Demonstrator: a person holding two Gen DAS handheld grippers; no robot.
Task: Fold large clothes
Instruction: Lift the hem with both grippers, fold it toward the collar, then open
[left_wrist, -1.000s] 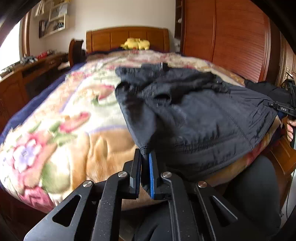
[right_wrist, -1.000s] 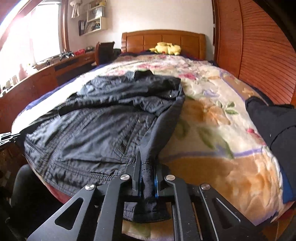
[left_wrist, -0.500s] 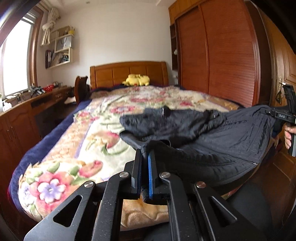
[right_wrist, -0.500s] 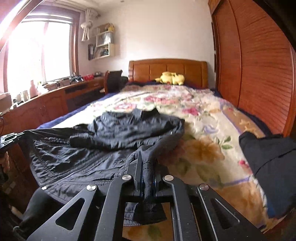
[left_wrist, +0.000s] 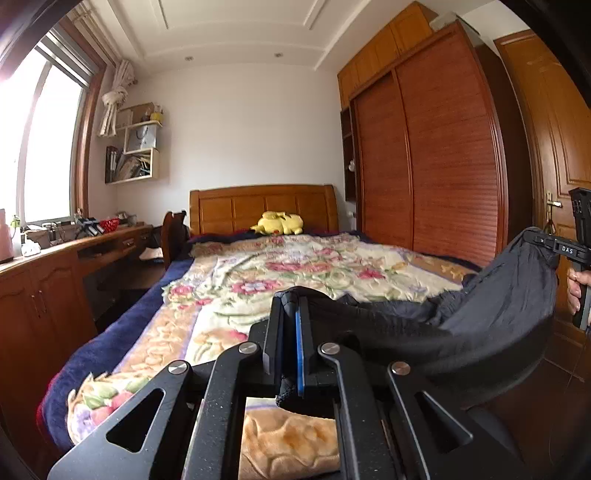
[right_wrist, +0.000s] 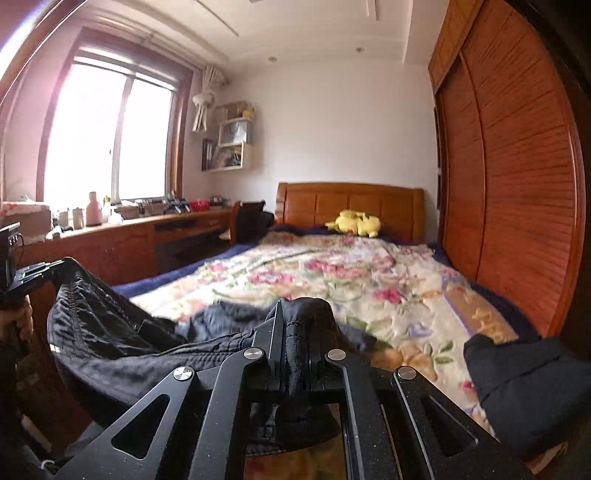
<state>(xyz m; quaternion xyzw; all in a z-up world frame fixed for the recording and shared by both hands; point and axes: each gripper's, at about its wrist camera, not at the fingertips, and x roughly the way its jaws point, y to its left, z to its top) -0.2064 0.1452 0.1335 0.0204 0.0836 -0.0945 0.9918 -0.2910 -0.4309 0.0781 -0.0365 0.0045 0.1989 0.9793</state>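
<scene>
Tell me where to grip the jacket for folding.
Grip its near edge at two spread corners, coming from the foot of the bed. Both grippers, left and right, already pinch the jacket there, and it sags between them.

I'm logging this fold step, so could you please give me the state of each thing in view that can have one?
Jacket: lifted by two corners, sagging between the grippers, far part on the bed.
Left gripper: jaws shut on jacket.
Right gripper: jaws shut on jacket.
Wardrobe: doors closed.
Door: closed.
Plush: lying by the headboard.
Blanket: spread over the bed.
</scene>
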